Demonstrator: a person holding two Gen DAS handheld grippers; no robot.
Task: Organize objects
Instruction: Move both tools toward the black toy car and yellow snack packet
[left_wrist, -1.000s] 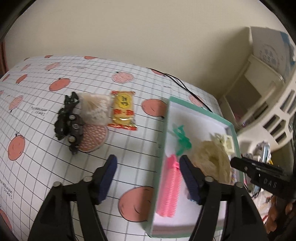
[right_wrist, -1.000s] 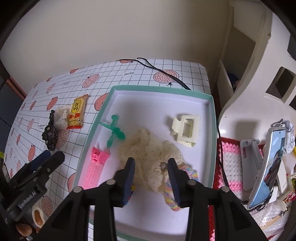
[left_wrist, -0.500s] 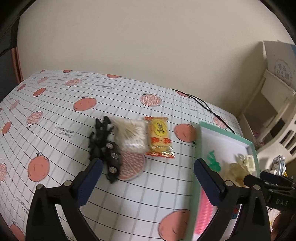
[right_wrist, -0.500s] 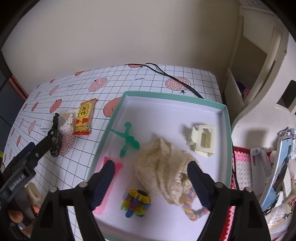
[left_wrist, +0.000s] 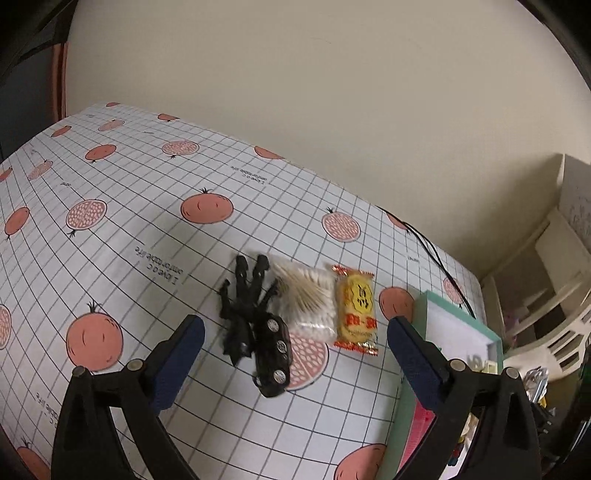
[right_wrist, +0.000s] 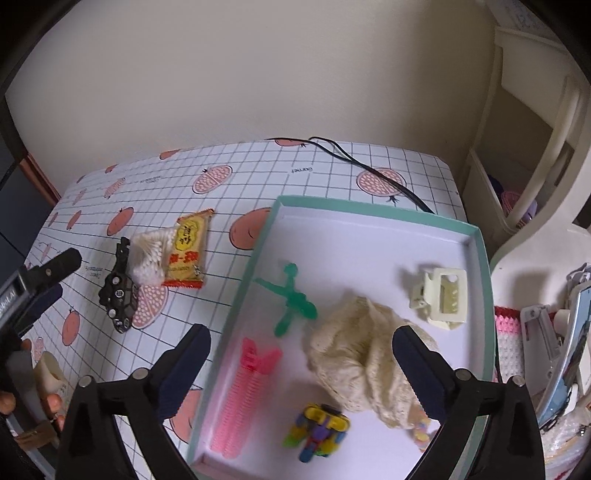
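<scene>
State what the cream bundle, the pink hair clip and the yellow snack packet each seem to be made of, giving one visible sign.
Cream bundle: soft open-knit or lace fabric, matte; it slumps in folds. Pink hair clip: moulded plastic, slightly translucent; rows of even rigid teeth. Yellow snack packet: printed plastic film, probably glossy; crimped red ends.

Both of my views are dim and warm-tinted, lit softly from overhead with no hard glare. The fisheye bends everything: the grid lines of the tablecloth (left_wrist: 147, 229) curve away toward black vignetted corners. Through my left camera the black toy car (left_wrist: 271, 350) and the cotton swab bag (left_wrist: 306, 299) look smeared by motion blur, and the far right edge goes soft. Through my right camera the teal tray (right_wrist: 369, 214) casts a faint shadow along its inner wall, the white floor looks slightly purple, and the colourful block toy (right_wrist: 319, 432) is blurred near the bottom.
</scene>
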